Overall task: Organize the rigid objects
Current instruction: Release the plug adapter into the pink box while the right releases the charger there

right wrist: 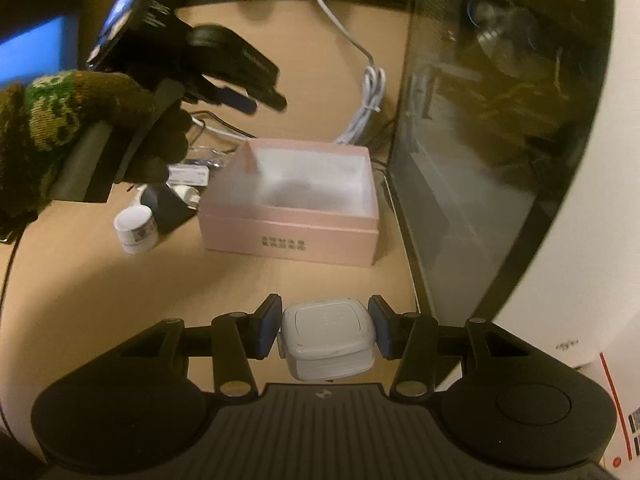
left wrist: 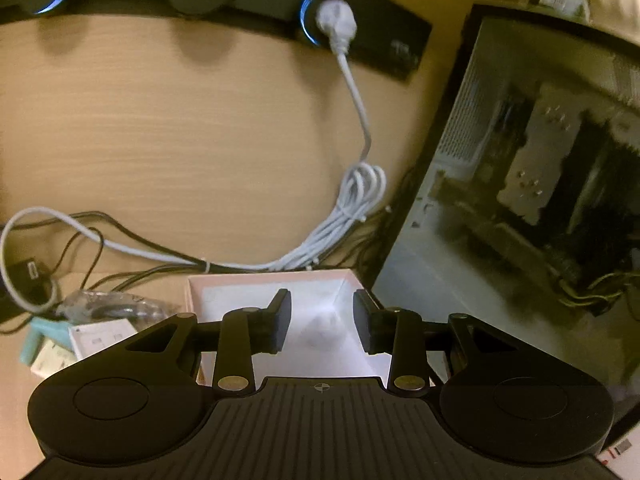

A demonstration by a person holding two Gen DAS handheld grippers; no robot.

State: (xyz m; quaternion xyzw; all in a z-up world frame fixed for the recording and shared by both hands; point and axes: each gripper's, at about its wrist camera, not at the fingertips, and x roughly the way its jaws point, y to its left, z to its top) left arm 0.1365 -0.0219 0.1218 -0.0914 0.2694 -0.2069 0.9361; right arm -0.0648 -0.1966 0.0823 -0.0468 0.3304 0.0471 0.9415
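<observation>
A pink open box (right wrist: 292,236) with a white inside stands on the wooden desk. My right gripper (right wrist: 326,330) is shut on a white square charger block (right wrist: 326,332) and holds it in front of the box. My left gripper (left wrist: 322,322) is open and empty above the box (left wrist: 224,280); it also shows in the right wrist view (right wrist: 248,94), held by a gloved hand above the box's left side. Left of the box lie a small white jar (right wrist: 135,230), a dark object (right wrist: 166,206) and small white packets (right wrist: 188,176).
A glass-sided computer case (right wrist: 480,140) stands right of the box. A black power strip (left wrist: 360,36) with a white plug and coiled white cable (left wrist: 356,196) runs along the back. Black cables and a teal item (left wrist: 40,338) lie to the left. A white carton (right wrist: 580,320) is at far right.
</observation>
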